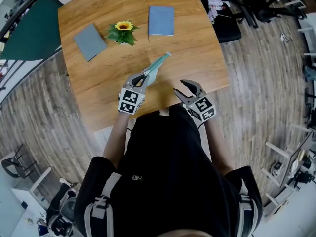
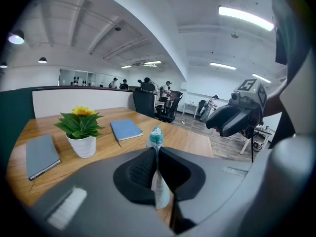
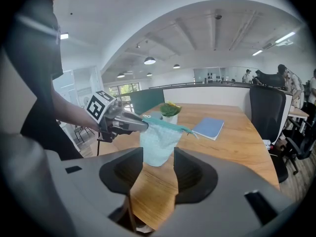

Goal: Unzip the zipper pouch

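- Tabletop [image 1: 197,48]: light wood grain, rounded corners.
- Grey notebook [image 1: 90,41]: closed, lying flat and askew toward the far left.
- Potted sunflower [image 1: 122,32]: yellow bloom, green leaves, white pot; upright between the two notebooks, nearer the grey one.
- Blue notebook [image 1: 161,20]: closed, flat, on the far side, right of the plant.
- Black office chair [image 1: 226,21]: beside the tabletop's far right edge.
- Floor [image 1: 266,83]: grey-brown wood planks.

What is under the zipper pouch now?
Only bare wooden table. The zipper pouch hangs from the shut left gripper; whether its bottom edge touches the wood is hidden.
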A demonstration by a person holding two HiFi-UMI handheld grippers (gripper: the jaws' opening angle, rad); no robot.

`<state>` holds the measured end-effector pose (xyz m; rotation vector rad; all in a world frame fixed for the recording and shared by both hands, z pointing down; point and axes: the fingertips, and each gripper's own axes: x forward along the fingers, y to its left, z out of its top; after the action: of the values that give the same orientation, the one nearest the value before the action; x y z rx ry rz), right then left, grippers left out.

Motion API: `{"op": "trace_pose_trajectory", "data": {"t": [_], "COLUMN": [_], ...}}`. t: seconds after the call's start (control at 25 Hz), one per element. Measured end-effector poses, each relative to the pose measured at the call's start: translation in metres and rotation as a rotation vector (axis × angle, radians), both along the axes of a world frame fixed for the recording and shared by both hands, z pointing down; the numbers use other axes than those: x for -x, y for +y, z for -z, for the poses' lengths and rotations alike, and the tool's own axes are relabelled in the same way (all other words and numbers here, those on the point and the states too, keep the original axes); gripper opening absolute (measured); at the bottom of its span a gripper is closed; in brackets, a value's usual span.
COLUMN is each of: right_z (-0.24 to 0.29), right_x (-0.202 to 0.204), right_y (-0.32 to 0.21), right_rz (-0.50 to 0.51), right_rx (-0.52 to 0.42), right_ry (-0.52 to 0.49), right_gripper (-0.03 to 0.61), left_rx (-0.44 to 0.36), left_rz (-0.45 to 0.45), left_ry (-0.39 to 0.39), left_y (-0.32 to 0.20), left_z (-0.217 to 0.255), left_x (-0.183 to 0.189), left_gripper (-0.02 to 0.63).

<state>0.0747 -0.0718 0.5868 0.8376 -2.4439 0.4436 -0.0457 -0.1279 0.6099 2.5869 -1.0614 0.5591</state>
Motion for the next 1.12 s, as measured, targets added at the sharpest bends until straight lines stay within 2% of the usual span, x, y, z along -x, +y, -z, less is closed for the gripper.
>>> {"op": "trace_pose_trajectory", "data": {"t": [0.48,0.6,0.84,1.12], "right_z": [0.022,0.032,0.048,0.059], "right_x": [0.035,0.049,0.077,0.095], "right_y": [0.004,0.005,0.001,-0.006], "right_rz": [0.052,0.074,0.173,0.231], "right_rx": [-0.04,-0.039,-0.081,-0.12], "right_ry": [-0.06,-0.105,-0.113,-0.101], "right_gripper": [0.153,0.114,0.114,0.114], "left_rx": [-0.028,-0.041,-0.064,-0.068], "left_rz": [0.006,0.009,0.028,0.019], "left_ry": [-0.006,-0.011,-0.04,-0.048], "left_y": [0.014,0.016,0.017,0.022], "left_z": [0.017,0.027,0.034,0.037], "left_x": [0.009,0.007,0.003,-0.012], "left_gripper": [0.005,0.005,0.005,0.005]}}
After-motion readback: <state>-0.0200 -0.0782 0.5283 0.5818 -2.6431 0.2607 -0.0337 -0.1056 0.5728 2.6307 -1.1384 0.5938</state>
